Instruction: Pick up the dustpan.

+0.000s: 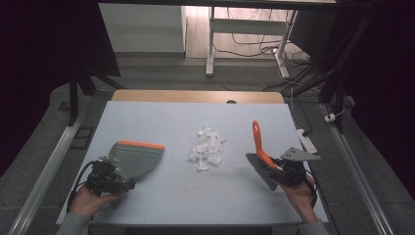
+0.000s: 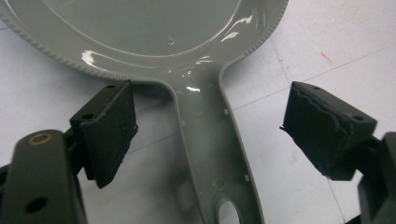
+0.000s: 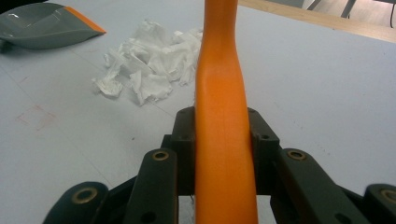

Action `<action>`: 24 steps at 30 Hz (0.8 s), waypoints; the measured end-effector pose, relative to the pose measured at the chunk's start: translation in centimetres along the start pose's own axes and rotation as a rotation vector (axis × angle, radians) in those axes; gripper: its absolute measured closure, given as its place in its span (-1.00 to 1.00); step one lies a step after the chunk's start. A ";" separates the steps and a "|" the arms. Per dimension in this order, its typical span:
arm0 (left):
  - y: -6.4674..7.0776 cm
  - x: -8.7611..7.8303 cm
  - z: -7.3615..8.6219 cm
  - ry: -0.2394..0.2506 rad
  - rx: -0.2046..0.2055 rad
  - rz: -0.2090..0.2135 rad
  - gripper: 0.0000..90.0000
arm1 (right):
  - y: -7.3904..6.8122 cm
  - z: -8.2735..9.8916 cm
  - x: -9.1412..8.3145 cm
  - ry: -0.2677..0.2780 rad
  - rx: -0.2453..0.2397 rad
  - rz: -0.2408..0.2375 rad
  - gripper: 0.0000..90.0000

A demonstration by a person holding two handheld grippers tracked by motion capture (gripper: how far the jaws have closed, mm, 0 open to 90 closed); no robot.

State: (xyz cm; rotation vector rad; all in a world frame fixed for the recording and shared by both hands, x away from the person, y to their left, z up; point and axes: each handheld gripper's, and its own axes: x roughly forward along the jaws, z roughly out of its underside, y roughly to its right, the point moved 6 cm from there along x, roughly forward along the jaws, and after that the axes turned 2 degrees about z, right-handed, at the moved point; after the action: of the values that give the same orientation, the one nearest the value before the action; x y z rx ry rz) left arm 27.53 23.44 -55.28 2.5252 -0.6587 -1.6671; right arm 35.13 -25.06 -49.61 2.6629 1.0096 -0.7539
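Grey dustpan (image 1: 136, 157), orange-lipped, handle between spread left gripper (image 2: 210, 135); orange-handled brush (image 3: 223, 116) pinched by right gripper (image 3: 223, 140).

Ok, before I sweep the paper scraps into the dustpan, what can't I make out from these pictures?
- Brush bristles: in the high view the right hand-held gripper covers part of them; in the right gripper view the orange handle blocks them.
- Dustpan: its front lip is cut off by the left gripper view's top edge.
- Paper scraps: too small in the high view to count.
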 end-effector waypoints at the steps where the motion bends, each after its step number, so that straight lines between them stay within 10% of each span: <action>1: 0.1 -0.1 0.0 -0.002 0.003 0.001 -0.58 | 0.0 0.0 0.0 0.001 -0.001 0.001 0.55; 24: -0.5 2.3 0.2 0.007 -0.059 0.006 -0.17 | 0.0 0.0 0.1 0.000 -0.003 0.010 0.55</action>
State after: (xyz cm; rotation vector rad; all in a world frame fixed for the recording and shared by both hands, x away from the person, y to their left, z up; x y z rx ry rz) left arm 28.31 23.07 -57.44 2.4849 -0.6071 -1.6498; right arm 35.16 -24.99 -49.70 2.6632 0.9955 -0.7498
